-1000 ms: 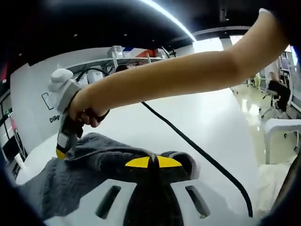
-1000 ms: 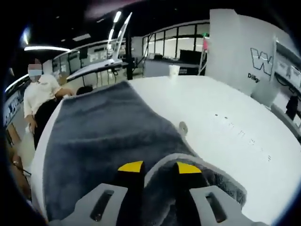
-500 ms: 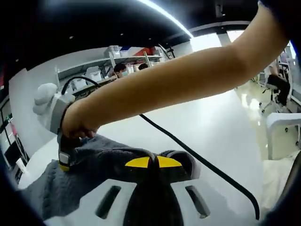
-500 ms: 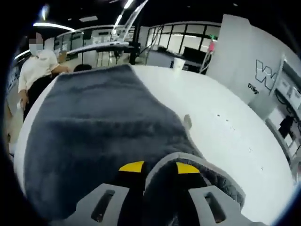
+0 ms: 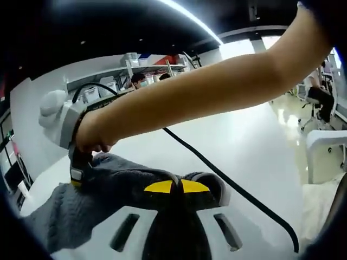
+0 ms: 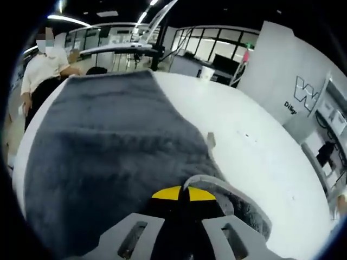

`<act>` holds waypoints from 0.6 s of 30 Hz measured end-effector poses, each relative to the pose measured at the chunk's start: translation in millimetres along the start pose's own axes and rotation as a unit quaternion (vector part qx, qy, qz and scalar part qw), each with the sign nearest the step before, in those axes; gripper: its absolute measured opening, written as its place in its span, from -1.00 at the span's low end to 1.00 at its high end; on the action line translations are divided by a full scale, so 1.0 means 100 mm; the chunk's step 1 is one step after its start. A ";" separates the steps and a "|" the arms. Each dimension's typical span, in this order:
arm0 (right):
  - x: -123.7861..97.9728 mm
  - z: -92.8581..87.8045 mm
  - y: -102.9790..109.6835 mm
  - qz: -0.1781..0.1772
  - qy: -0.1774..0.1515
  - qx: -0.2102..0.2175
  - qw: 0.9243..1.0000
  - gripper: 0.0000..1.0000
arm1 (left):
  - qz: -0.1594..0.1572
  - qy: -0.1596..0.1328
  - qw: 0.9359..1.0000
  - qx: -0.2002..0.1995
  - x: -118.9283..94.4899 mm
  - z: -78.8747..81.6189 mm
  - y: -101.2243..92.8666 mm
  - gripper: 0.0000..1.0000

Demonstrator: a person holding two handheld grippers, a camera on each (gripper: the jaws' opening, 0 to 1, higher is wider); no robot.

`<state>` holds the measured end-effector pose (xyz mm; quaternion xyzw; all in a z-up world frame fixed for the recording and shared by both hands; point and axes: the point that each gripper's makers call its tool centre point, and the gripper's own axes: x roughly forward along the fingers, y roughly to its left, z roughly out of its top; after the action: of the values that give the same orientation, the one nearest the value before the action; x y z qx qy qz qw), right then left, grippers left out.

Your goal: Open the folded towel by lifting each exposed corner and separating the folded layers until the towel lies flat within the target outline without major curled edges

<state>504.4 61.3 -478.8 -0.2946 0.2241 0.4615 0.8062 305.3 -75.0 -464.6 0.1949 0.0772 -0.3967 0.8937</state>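
Towel (image 6: pixel 108 146), grey on the white table (image 6: pixel 255 157), is pinched by both closed tools (image 5: pixel 173 187) (image 6: pixel 182 193).

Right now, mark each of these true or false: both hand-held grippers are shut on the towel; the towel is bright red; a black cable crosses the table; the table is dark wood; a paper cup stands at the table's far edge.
1. True: the left hand-held gripper and the right hand-held gripper each pinch an edge of the towel.
2. False: the towel is dark grey.
3. True: a black cable runs across the table.
4. False: the table is white.
5. True: a white cup stands at the far edge.
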 end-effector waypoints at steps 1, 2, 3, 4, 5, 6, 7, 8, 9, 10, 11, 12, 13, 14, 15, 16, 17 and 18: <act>-0.01 0.01 -0.01 0.001 -0.005 0.001 1.000 -1.00 | 0.000 0.000 1.000 0.001 0.00 0.00 0.00 -0.95; -0.03 0.01 -0.01 0.000 -0.007 0.002 1.000 -1.00 | 0.001 0.000 1.000 0.002 0.00 0.01 0.00 -0.95; -0.03 0.01 -0.02 0.000 -0.008 0.002 1.000 -1.00 | 0.001 0.000 1.000 0.002 0.00 0.01 0.00 -0.95; -0.06 0.03 -0.03 0.000 -0.014 0.000 1.000 -1.00 | 0.001 0.000 1.000 0.002 0.00 0.01 0.00 -0.95; -0.07 0.04 -0.04 0.001 -0.018 0.000 1.000 -1.00 | 0.001 0.000 1.000 0.002 -0.01 0.02 0.00 -0.95; -0.08 0.05 -0.03 0.007 -0.023 0.000 1.000 -1.00 | 0.000 0.000 1.000 0.002 -0.01 0.02 -0.01 -0.96; -0.11 0.08 -0.03 0.013 -0.034 0.004 0.999 -1.00 | 0.000 0.001 1.000 0.003 -0.01 0.02 -0.01 -0.96; -0.13 0.08 -0.05 0.010 -0.038 0.012 0.999 -1.00 | -0.001 0.001 1.000 0.004 -0.01 0.02 -0.01 -0.96; -0.15 0.08 -0.07 0.009 -0.040 0.008 0.999 -1.00 | -0.001 0.000 1.000 0.006 -0.01 0.03 -0.01 -0.96; -0.18 0.09 -0.10 0.006 -0.043 0.003 0.999 -1.00 | -0.001 -0.002 1.000 0.007 -0.02 0.05 -0.01 -0.96; -0.22 0.09 -0.14 -0.001 -0.045 0.002 0.999 -1.00 | -0.001 -0.004 1.000 0.006 -0.02 0.06 -0.01 -0.96; -0.25 0.09 -0.16 -0.002 -0.047 0.000 0.999 -1.00 | -0.002 -0.008 1.000 0.004 -0.03 0.08 -0.02 -0.96; -0.28 0.10 -0.18 -0.004 -0.050 0.000 0.999 -1.00 | -0.003 -0.010 1.000 0.003 -0.03 0.10 -0.02 -0.96; -0.29 0.10 -0.19 -0.005 -0.052 0.001 0.999 -1.00 | -0.004 -0.011 1.000 0.003 -0.03 0.10 -0.03 -0.96; -0.35 0.11 -0.24 -0.011 -0.055 0.001 0.998 -1.00 | -0.010 -0.019 1.000 0.003 -0.02 0.14 -0.05 -0.96; -0.38 0.12 -0.27 -0.014 -0.057 0.001 0.998 -1.00 | -0.013 -0.023 1.000 -0.005 -0.02 0.15 -0.05 -0.96; -0.41 0.12 -0.29 -0.016 -0.058 0.000 0.998 -1.00 | -0.016 -0.027 0.999 -0.009 -0.01 0.18 -0.06 -0.96; -0.45 0.11 -0.33 -0.022 -0.058 -0.001 0.998 -1.00 | -0.018 -0.030 0.999 -0.012 -0.01 0.19 -0.06 -0.96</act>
<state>512.8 27.9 -433.6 -0.2732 0.1698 0.4607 0.8272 299.5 -85.7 -448.4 0.1709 0.0588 -0.4176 0.8905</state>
